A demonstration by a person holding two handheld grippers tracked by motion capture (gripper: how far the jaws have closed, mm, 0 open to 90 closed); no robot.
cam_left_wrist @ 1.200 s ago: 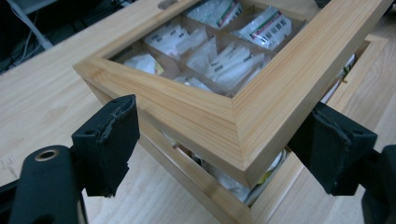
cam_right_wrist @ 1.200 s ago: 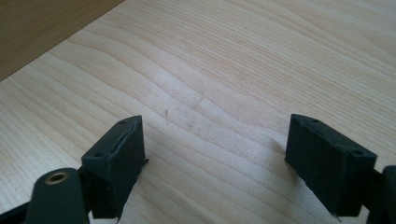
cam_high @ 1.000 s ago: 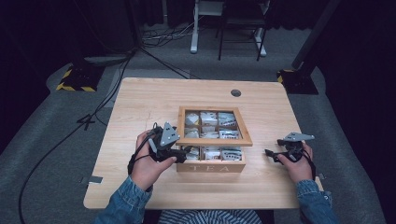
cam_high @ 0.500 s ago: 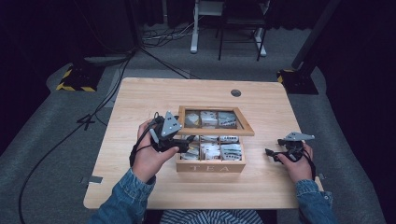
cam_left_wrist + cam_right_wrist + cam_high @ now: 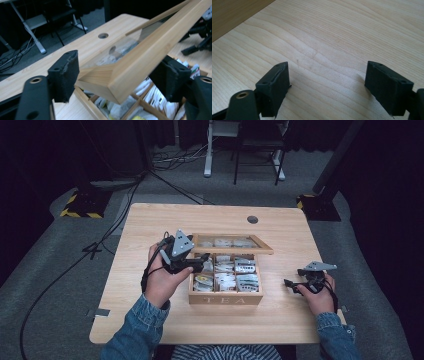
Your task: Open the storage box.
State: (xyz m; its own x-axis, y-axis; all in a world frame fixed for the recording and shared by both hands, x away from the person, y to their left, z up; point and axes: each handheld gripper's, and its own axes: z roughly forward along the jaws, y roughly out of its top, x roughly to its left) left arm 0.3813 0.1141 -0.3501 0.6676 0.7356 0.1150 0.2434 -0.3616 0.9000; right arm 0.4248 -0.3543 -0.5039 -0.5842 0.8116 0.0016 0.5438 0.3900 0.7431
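**Lid comes up off the tea box**

My left tongs [image 5: 199, 265] have just been closing, and the near corner of the glass-paned wooden lid [image 5: 140, 62] sits between their black pads. In the left gripper view the corner fills the gap; the right-hand pad looks pressed against the frame, while the left-hand pad [image 5: 65, 75] stands just beside the corner, so I take it as a light pinch and cannot be sure both sides bear on the wood.

A second ago the lid lay flat over the light wooden tea box with its divided compartments [image 5: 225, 297]. Now, in the high view, the lid [image 5: 232, 243] stands tilted up and back from the box's far edge, and the compartments lie open to the camera, full of paper tea sachets [image 5: 235, 275]. My left hand [image 5: 162, 280] has come up with it. That tells me the opening is well under way but not finished: the lid is only part raised, hanging on my grip, and I judge it would drop back if I let go here.

My right tongs [image 5: 291, 285] rest spread on the pale wooden desk [image 5: 150, 220], well apart from the box, nothing between their pads [image 5: 275, 85]. They have not moved.
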